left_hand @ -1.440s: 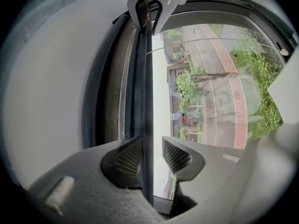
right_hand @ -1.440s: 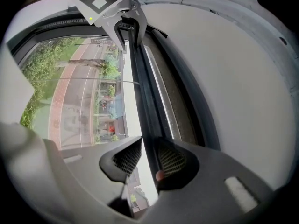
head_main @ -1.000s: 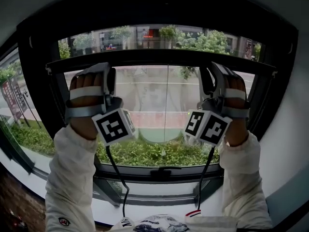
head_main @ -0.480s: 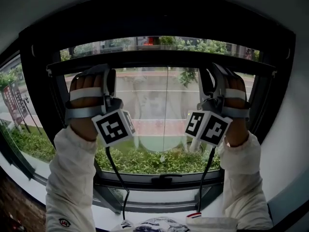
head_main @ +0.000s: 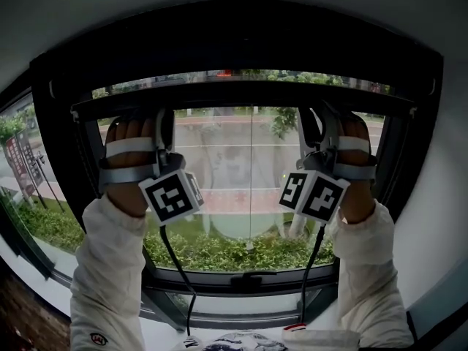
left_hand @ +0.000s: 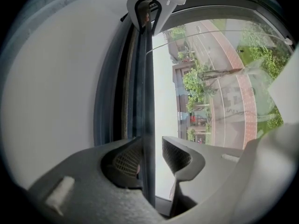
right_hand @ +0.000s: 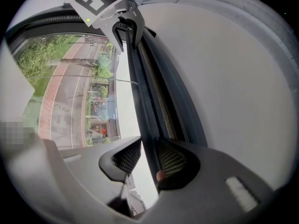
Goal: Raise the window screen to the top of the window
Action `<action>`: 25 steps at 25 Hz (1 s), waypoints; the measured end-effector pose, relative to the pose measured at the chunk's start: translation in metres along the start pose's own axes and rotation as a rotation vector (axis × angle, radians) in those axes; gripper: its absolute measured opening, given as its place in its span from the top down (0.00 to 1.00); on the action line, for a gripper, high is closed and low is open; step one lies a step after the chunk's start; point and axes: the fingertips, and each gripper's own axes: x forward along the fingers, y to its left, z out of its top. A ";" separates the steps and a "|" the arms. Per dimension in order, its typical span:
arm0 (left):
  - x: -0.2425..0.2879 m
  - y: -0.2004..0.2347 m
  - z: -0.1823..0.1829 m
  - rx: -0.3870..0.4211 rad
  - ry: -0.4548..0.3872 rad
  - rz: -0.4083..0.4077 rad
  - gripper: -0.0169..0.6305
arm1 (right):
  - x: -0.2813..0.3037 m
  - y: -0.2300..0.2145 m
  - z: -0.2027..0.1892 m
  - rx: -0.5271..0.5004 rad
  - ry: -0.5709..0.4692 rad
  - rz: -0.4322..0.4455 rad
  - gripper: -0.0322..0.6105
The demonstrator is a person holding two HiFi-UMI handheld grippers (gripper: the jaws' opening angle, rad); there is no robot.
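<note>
Overhead, the left tool [head_main: 165,119] and right tool [head_main: 310,119] both straddle the screen bar [head_main: 241,93] near the top of the window [head_main: 252,174].
That bar is a dark rail running level across the window, high up, with only a thin strip of glass showing above it. Both arms reach up in white sleeves [head_main: 110,269], the tools well apart on the bar, marker cubes facing back. Each tool's jaws stand narrow with the bar between them. It lies against the wall-side pad of the left tool [left_hand: 127,161] and of the right tool [right_hand: 172,161], with a sliver of daylight at the other pad.
</note>
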 end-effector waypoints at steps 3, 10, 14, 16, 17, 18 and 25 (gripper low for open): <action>0.000 0.002 0.001 0.001 -0.002 0.007 0.76 | 0.001 -0.002 -0.001 0.002 -0.001 -0.008 0.76; 0.001 0.006 0.001 -0.003 0.001 0.013 0.76 | 0.001 -0.006 0.000 0.006 -0.006 -0.022 0.76; 0.002 0.009 0.003 -0.007 0.002 0.018 0.76 | 0.003 -0.009 0.000 0.009 -0.001 -0.033 0.76; 0.002 0.008 0.002 -0.009 0.002 0.022 0.76 | 0.002 -0.008 0.000 0.011 -0.002 -0.034 0.76; 0.002 0.007 0.002 -0.009 0.003 0.022 0.76 | 0.002 -0.007 0.000 0.012 -0.002 -0.034 0.76; 0.002 0.007 0.002 -0.010 0.004 0.022 0.76 | 0.002 -0.007 0.000 0.012 -0.003 -0.033 0.76; 0.005 0.010 0.001 -0.018 0.005 0.020 0.76 | 0.005 -0.009 0.001 0.011 0.002 -0.025 0.76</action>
